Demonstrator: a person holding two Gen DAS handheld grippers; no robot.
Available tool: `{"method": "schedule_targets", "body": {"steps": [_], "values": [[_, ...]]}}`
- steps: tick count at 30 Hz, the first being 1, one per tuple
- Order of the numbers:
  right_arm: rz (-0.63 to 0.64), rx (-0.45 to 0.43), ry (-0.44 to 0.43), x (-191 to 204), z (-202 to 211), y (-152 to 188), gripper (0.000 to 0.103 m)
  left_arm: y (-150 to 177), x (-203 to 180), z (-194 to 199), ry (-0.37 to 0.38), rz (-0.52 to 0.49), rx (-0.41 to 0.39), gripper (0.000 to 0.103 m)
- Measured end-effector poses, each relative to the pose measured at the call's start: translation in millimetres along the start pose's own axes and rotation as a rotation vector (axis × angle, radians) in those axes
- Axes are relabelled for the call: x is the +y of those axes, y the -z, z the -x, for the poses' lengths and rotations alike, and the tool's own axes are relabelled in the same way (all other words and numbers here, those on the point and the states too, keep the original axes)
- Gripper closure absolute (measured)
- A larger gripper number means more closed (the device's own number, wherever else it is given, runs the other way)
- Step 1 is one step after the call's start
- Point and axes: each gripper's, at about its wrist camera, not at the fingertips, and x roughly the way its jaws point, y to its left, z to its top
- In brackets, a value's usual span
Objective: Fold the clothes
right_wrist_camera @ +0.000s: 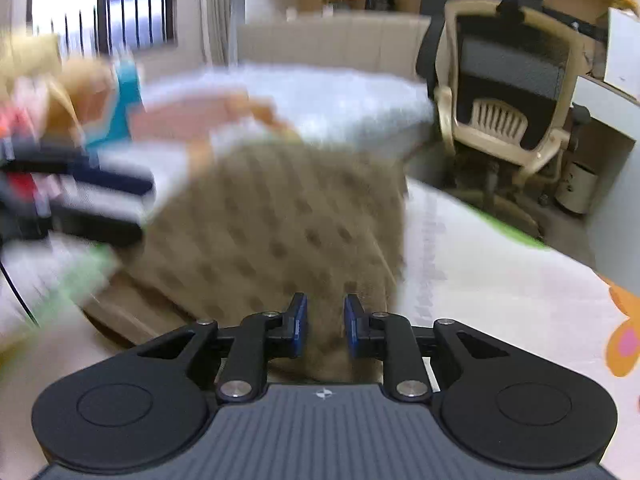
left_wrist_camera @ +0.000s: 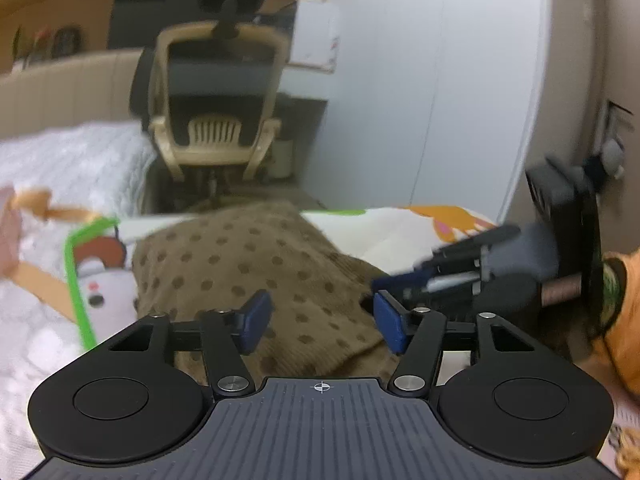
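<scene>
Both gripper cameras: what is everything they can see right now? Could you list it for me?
Polka-dot garment: one, brown with darker dots, lying on the play mat under both grippers.
Play mat: one, white with green border and orange cartoon prints, beneath the garment.
Quilted blanket: one, white, behind the mat.
Office chair: one, cream frame with dark mesh, beyond the garment.
Wardrobe doors: white, right of the chair.
Window: one, dark frame with bars, far left in the right view.
Left gripper: black with blue pads, jaws wide open above the garment.
Right gripper: same build, jaws narrowly parted over the garment; grip unclear.
</scene>
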Motion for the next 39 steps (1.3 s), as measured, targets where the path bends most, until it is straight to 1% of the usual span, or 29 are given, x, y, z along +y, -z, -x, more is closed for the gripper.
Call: {"method": "schedule_targets", "body": {"steps": [1, 2, 4, 5, 7, 9, 11, 13, 14, 16, 17, 18, 19, 20, 21, 23, 25, 26, 27, 28, 29, 31, 32, 33, 34, 36, 37, 38, 39], "values": [[-0.012, 0.004, 0.013, -7, 2, 1, 0.077, -1, 4, -2, 0.012, 0.025, 0.000, 0.040], [-0.024, 0.008, 0.025, -14, 4, 2, 0.068, 2, 11, -7, 0.021, 0.058, 0.011, 0.041], [-0.025, -0.001, 0.060, -22, 15, -2, 0.067, 8, 24, -15, 0.039, 0.115, 0.027, 0.041], [-0.023, -0.014, 0.057, -25, 19, -7, 0.066, 8, 27, -14, 0.049, 0.117, 0.021, 0.041], [-0.046, -0.045, 0.020, -32, 22, -24, 0.064, 8, 29, -14, 0.056, 0.119, 0.020, 0.039], [-0.091, -0.080, -0.023, -37, 13, -47, 0.064, 8, 27, -14, 0.052, 0.108, 0.019, 0.035], [-0.144, -0.115, -0.062, -38, -8, -71, 0.064, 8, 23, -15, 0.040, 0.084, 0.020, 0.032], [-0.223, -0.107, -0.113, -40, -39, -91, 0.064, 9, 16, -14, 0.023, 0.062, 0.022, 0.031], [-0.237, -0.094, -0.109, -39, -55, -98, 0.064, 9, 15, -14, 0.018, 0.061, 0.024, 0.031], [-0.200, -0.057, -0.030, -33, -88, -102, 0.064, 9, 15, -12, 0.014, 0.065, 0.025, 0.031], [-0.167, -0.048, 0.028, -30, -101, -102, 0.052, 9, 15, -11, 0.014, 0.066, 0.024, 0.031], [-0.137, -0.054, 0.079, -27, -105, -99, 0.044, 10, 16, -11, 0.016, 0.069, 0.023, 0.031], [-0.131, -0.069, 0.096, -26, -102, -97, 0.040, 10, 17, -10, 0.019, 0.073, 0.022, 0.031], [-0.124, -0.084, 0.114, -25, -99, -95, 0.040, 10, 18, -10, 0.023, 0.076, 0.022, 0.030], [-0.126, -0.096, 0.123, -25, -93, -94, 0.040, 10, 17, -11, 0.025, 0.076, 0.021, 0.027], [-0.127, -0.120, 0.112, -22, -69, -88, 0.040, 11, 17, -12, 0.029, 0.075, 0.021, 0.023], [-0.127, -0.134, 0.076, -18, -40, -74, 0.039, 12, 14, -11, 0.024, 0.071, 0.019, 0.022], [-0.128, -0.139, 0.054, -16, -25, -65, 0.036, 13, 12, -11, 0.019, 0.068, 0.018, 0.021], [-0.135, -0.134, 0.033, -15, -13, -56, 0.033, 14, 11, -10, 0.010, 0.067, 0.016, 0.021], [-0.149, -0.107, 0.017, -15, -8, -46, 0.028, 15, 9, -9, 0.002, 0.066, 0.015, 0.021], [-0.164, -0.066, 0.006, -14, -5, -36, 0.027, 17, 8, -8, -0.009, 0.064, 0.015, 0.020], [-0.195, 0.011, 0.005, -12, -7, -15, 0.027, 22, 2, -5, -0.041, 0.048, 0.018, 0.015], [-0.218, 0.025, 0.008, -12, -6, -4, 0.026, 25, -1, -3, -0.062, 0.040, 0.022, 0.012], [-0.249, 0.012, 0.009, -11, -2, 8, 0.025, 30, -5, -2, -0.098, 0.029, 0.034, 0.009], [-0.271, 0.003, 0.010, -11, 3, 16, 0.025, 35, -9, 0, -0.136, 0.022, 0.048, 0.009], [-0.294, -0.006, 0.007, -9, 14, 25, 0.024, 49, -13, 4, -0.211, 0.050, 0.086, 0.008], [-0.305, -0.007, 0.003, -8, 19, 29, 0.022, 55, -15, 7, -0.244, 0.070, 0.092, 0.007], [-0.305, -0.007, 0.001, -6, 25, 33, 0.018, 61, -18, 13, -0.278, 0.083, 0.075, 0.006], [-0.297, -0.005, 0.000, -2, 30, 37, 0.015, 64, -21, 18, -0.309, 0.105, 0.074, 0.006]]}}
